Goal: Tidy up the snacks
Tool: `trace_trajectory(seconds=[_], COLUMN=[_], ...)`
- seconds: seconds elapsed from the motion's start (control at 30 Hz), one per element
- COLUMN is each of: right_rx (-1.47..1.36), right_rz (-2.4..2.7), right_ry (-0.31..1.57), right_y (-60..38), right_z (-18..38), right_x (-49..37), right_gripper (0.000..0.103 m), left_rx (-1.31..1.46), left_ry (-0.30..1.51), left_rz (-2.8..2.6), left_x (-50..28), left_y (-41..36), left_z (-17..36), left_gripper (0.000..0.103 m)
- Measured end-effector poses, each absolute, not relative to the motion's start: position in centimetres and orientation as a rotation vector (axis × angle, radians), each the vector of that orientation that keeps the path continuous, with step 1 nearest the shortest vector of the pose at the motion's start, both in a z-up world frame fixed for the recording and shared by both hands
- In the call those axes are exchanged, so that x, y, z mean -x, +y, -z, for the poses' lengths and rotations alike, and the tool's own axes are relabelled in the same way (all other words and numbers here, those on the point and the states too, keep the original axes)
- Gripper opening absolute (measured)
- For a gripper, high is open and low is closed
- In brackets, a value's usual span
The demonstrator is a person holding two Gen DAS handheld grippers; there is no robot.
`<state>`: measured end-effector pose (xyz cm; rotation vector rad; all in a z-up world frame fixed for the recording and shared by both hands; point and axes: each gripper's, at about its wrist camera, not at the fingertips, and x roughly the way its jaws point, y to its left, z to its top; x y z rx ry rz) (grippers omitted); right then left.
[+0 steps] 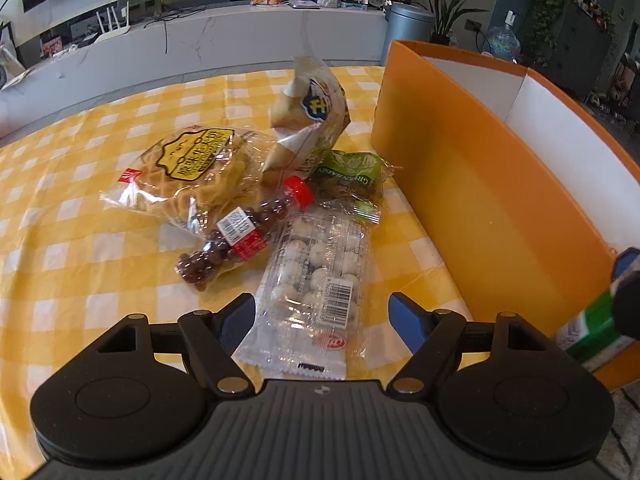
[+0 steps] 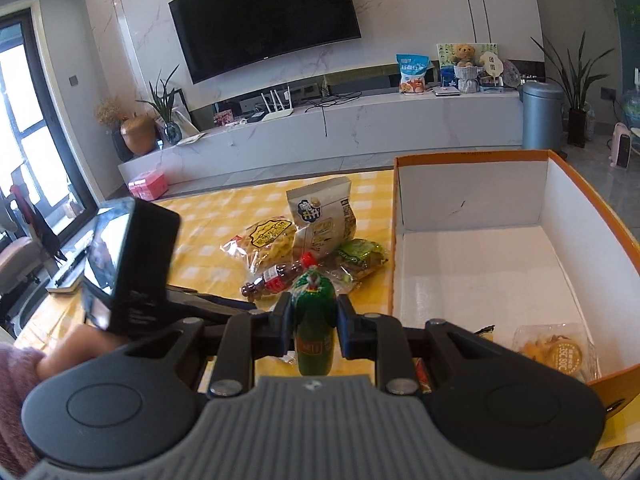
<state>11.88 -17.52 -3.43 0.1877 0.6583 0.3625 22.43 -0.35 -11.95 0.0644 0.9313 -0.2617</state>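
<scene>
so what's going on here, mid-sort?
A person with two handheld grippers is sorting snacks into an orange box. The right gripper is shut on a green snack pack, held above the table just left of the box. The left gripper is open, its fingers on either side of a clear packet of white candies on the checked tablecloth. One snack tray already sits in the box; several snacks remain piled on the table.

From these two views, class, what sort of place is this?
Most likely a home living room: a wall-mounted TV above a long marble media shelf, potted plants, and a checked-cloth table of snacks.
</scene>
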Motion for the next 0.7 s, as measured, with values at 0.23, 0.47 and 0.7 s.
trace_trajectory(seconds=[0.23,0.47,0.7], right_rx=[-0.178,-0.17,-0.173], right_rz=[-0.367,-0.371,-0.384], right_ry=[0.673,0.672,0.673], right_y=[-17.5,-17.2,-17.2], right_z=[4.0,4.0,4.2], right_x=[-12.1,-12.0,-12.1], right_gripper=[0.021,0.021,0.021], left_rx=[-0.154,-0.098,-0.106], left_ry=[0.947,0.951,0.971], left_rz=[0.196,0.198,0.202], left_x=[-23.3,-23.7,-22.2], left_y=[-1.8,-0.9,-0.3], left_z=[13.7,13.3,12.8], left_gripper=[0.095,0.088,0.075])
